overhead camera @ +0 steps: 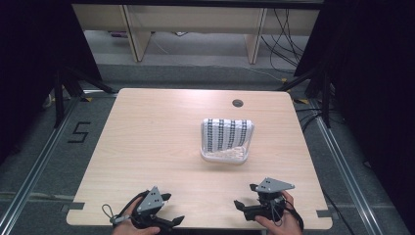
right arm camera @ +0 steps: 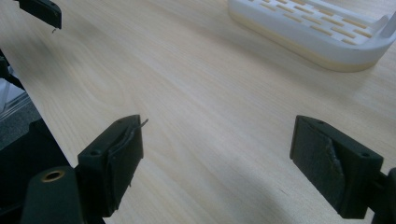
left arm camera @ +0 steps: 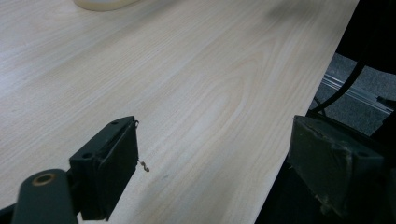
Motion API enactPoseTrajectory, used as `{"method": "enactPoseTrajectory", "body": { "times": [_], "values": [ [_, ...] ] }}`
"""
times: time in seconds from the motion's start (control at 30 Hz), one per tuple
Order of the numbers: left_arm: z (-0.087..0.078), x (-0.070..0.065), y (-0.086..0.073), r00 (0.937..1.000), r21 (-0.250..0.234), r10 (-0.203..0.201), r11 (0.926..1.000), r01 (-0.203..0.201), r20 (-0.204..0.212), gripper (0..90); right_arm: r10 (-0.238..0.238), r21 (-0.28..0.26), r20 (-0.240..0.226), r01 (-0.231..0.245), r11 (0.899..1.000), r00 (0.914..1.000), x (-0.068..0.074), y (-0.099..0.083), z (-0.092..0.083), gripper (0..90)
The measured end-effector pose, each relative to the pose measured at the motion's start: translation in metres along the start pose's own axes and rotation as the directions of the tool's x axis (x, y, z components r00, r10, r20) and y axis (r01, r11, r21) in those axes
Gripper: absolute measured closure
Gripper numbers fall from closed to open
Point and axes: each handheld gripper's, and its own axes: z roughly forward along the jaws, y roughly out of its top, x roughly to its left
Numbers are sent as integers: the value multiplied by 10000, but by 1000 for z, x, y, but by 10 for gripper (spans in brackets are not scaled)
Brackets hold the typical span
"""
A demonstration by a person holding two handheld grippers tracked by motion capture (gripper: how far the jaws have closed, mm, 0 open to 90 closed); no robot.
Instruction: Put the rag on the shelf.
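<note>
A white slotted plastic basket [overhead camera: 226, 139] lies tipped on its side right of the table's middle; its dark slots face the camera. The same basket [right arm camera: 317, 32] is at the upper right of the right gripper view, and its rim [left arm camera: 102, 3] touches the top edge of the left gripper view. My left gripper [overhead camera: 172, 208] rests at the front left edge, held by a hand, open with nothing between its fingers [left arm camera: 112, 163]. My right gripper [overhead camera: 246, 196] sits at the front right edge, likewise open and empty [right arm camera: 217, 158]. Both are well short of the basket.
The light wooden table [overhead camera: 161, 147] has a round cable hole [overhead camera: 238, 103] near its back edge. Grey carpet with metal rails surrounds it, and a "5" mark [overhead camera: 78, 132] is on the floor at left. Furniture legs and cables [overhead camera: 286, 44] stand behind.
</note>
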Motion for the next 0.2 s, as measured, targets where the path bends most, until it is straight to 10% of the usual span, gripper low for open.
{"method": "enactPoseTrajectory", "body": {
  "times": [0.2],
  "values": [
    [0,5,-2,9999,49,-26,10000,27,-146,155,68,39,-74,-68,10000,9999,-2,-1,2,182]
  ]
}}
